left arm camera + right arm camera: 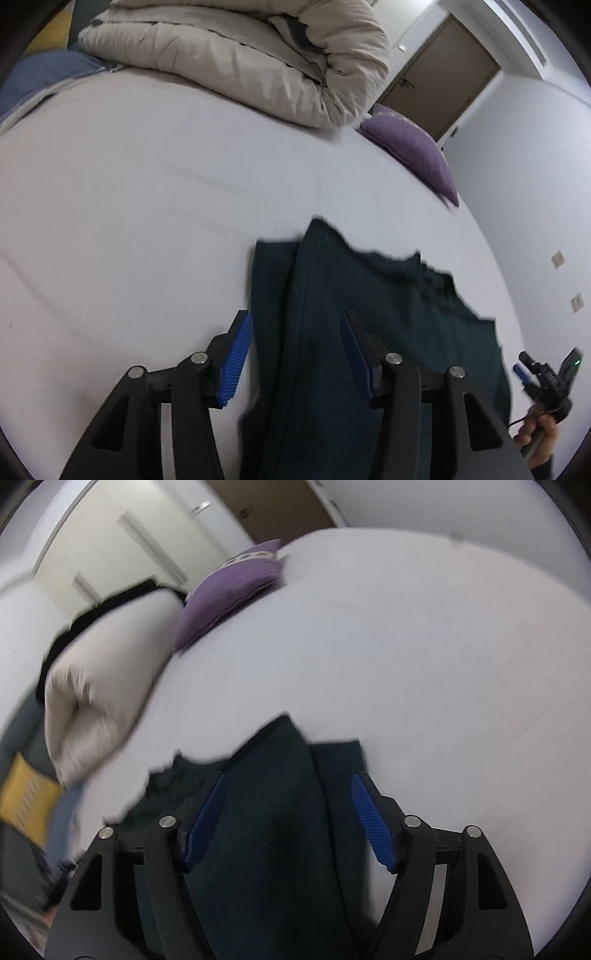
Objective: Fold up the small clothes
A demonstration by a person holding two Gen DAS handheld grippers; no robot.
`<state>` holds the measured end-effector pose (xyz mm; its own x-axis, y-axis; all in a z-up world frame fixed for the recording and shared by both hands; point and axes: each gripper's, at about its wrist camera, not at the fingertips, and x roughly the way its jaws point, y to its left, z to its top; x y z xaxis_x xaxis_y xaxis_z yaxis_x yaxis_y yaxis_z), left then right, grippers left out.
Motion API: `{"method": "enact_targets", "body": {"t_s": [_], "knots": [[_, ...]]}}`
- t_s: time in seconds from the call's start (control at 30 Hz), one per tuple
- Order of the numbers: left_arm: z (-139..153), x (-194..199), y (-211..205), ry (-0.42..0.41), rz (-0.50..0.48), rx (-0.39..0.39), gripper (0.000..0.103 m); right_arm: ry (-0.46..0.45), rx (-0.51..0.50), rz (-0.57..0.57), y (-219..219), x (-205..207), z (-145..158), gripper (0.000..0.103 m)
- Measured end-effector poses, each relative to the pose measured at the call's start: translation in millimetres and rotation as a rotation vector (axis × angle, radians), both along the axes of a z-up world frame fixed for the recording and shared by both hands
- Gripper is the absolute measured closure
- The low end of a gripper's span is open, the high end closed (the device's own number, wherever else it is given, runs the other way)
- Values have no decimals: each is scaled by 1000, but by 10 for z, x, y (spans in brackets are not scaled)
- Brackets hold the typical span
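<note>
A dark teal garment (388, 314) lies folded lengthwise on the white bed sheet (147, 203), its edges blurred. My left gripper (295, 321) hovers over the garment's left side, open, with cloth showing in the gap and neither blue pad (236, 362) pressing on it. In the right wrist view the same garment (269, 812) runs under my right gripper (290, 779), which is open and whose blue pads (373, 823) stand clear of the cloth. The right gripper (545, 365) also shows at the lower right of the left wrist view, held in a hand (535, 439).
A rolled beige duvet (240, 48) lies at the far side of the bed, a purple pillow (410, 147) near the right edge and a blue pillow (44, 70) at the far left. A brown door (443, 74) is behind. A yellow cushion (26, 797) sits off the bed.
</note>
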<state>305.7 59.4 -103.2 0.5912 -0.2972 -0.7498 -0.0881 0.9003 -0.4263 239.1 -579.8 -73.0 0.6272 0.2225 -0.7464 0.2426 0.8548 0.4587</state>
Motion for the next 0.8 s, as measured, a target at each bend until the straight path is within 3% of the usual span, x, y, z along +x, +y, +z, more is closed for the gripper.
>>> {"method": "enact_targets", "body": {"t_s": [0.07, 0.23, 0.3, 0.6, 0.7, 0.77, 0.8], "knots": [[-25, -143, -68, -6, -14, 36, 51, 4, -58, 54, 153, -129, 21, 51], [-110, -327, -134, -7, -34, 109, 52, 63, -222, 130, 435, -467, -137, 59], [-140, -403, -124, 2, -36, 116, 60, 75, -263, 138, 479, -625, -183, 61], [-186, -579, -108, 1, -44, 140, 70, 66, -221, 134, 195, -1198, -280, 68], [-171, -607, -144, -6, -49, 165, 79, 53, -189, 117, 143, -1283, -221, 73], [-172, -625, -155, -6, -58, 169, 91, 47, -179, 113, 131, -1314, -197, 83], [-168, -634, -164, -4, -61, 174, 91, 50, -183, 118, 138, -1332, -204, 86]]}}
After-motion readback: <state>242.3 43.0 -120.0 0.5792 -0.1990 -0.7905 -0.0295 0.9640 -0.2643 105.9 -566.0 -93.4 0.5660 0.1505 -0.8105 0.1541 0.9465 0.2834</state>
